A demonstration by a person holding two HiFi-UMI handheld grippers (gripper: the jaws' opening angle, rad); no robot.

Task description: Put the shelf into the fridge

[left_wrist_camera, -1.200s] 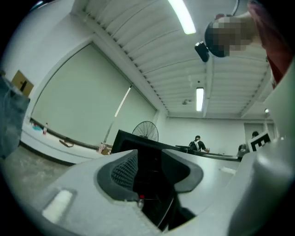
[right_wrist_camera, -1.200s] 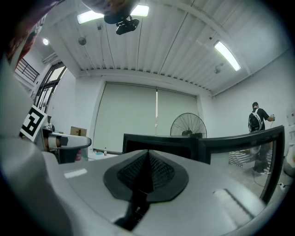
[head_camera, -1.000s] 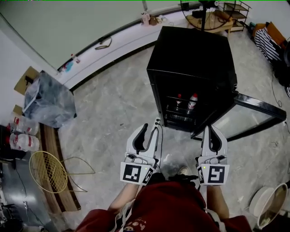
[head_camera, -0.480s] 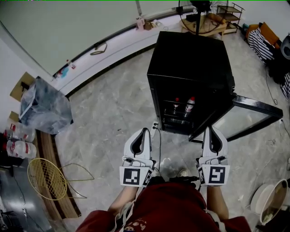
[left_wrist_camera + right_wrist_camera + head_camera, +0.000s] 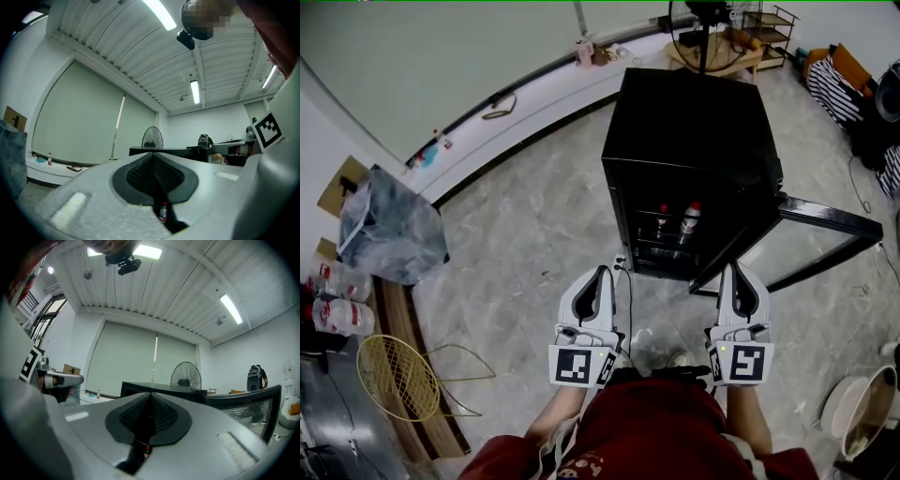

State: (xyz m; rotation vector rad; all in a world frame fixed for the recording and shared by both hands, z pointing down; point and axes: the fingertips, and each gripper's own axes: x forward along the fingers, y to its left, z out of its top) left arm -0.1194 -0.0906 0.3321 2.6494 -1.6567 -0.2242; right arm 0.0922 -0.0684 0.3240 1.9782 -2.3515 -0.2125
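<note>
The shelf is in neither of your grippers, and you cannot count on having it in sight. The only wire piece showing is a round yellowish grid [image 5: 394, 375] lying at the left edge of the floor [image 5: 534, 225], well apart from the fridge [image 5: 689, 141]; whether that is the shelf cannot be told from here. The black fridge stands ahead of you with its door [image 5: 806, 244] swung open to the right, and two bottles [image 5: 689, 220] stand upright inside on a lower level. Your left gripper [image 5: 602, 279] and right gripper [image 5: 738, 277] hang side by side near the fridge's open front, both with jaws pressed together on nothing. The likely trouble starts there: jaws this tight will only push a thin wire edge away unless you spread them before you reach. Carrying a wide shelf in, you could clip the open door, which stands just beyond your right gripper, or tip the shelf and knock over the bottles. A pale cable [image 5: 626, 281] trails on the floor just beside your left gripper and could catch a foot as you step in.
</note>
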